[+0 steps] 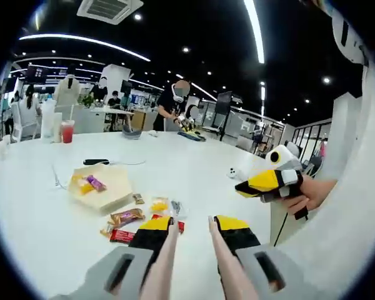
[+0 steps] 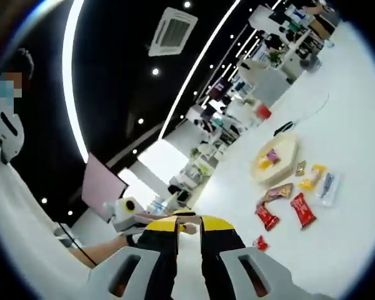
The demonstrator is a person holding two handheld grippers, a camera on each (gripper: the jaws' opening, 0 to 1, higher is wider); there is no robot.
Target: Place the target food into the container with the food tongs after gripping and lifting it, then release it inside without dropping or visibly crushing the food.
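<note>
Several glossy snack packets [image 1: 126, 217] lie scattered on the smooth white table [image 1: 194, 164], just beside a shallow pale square container [image 1: 103, 185] at ten o'clock holding two more wrappers. The left gripper [image 1: 192, 232] grips pale tongs [image 1: 169, 262], arms slightly apart and empty; its view shows a red drink cup [image 1: 67, 131]. The right gripper [image 2: 189, 229] appears nearly closed on nothing.

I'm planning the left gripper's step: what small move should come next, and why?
Probably lower the left gripper toward the snack packets on the table. Its jaws hold long tongs, open with nothing between them, above the packets beside the container.
</note>
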